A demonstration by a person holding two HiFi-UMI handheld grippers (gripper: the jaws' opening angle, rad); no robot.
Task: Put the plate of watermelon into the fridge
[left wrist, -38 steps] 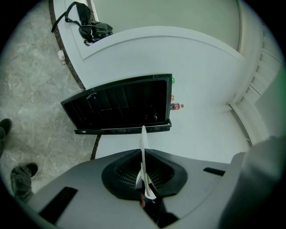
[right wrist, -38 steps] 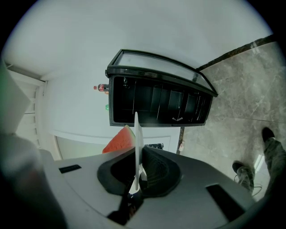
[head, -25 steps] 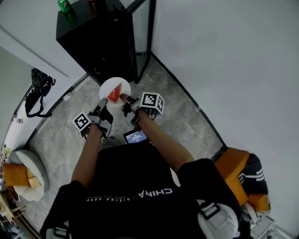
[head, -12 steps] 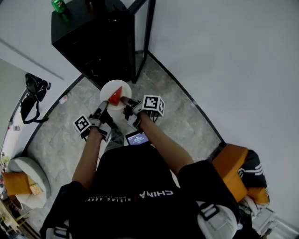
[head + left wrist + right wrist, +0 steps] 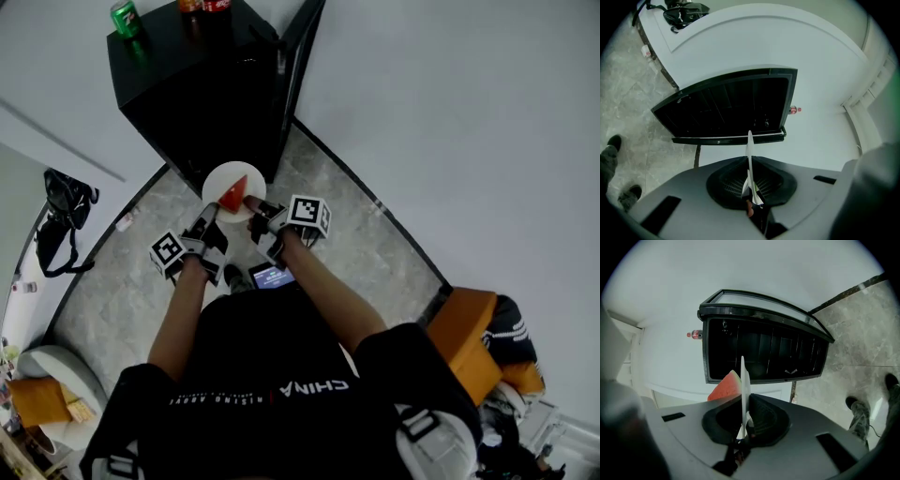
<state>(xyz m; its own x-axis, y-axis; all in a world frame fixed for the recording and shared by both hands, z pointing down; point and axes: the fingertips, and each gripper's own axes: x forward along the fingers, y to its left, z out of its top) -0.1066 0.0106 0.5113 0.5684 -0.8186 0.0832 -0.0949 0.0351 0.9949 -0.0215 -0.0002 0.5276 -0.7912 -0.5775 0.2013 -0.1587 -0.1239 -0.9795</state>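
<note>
A white plate (image 5: 223, 178) carrying a red watermelon wedge (image 5: 231, 195) is held level between both grippers, just in front of the black fridge (image 5: 202, 84). The fridge's glass door (image 5: 292, 75) stands open at its right. My left gripper (image 5: 208, 214) is shut on the plate's left rim, my right gripper (image 5: 251, 204) on its right rim. In the left gripper view the plate (image 5: 750, 154) shows edge-on, clamped in the left gripper (image 5: 751, 187), with the dark fridge (image 5: 731, 108) ahead. In the right gripper view the plate (image 5: 743, 390), the wedge (image 5: 725, 385) and the fridge (image 5: 764, 352) show beyond the right gripper (image 5: 744, 425).
A green can (image 5: 124, 17) and red cans (image 5: 204, 5) stand on the fridge top. A black bag (image 5: 58, 211) lies on the marble floor at left. An orange seat (image 5: 466, 342) is at the right, a white wall behind it. A lit screen (image 5: 272, 276) sits at the person's waist.
The person has stepped closer to the fridge with the plate, which now hangs right before it. Both grippers keep their hold on the plate.
</note>
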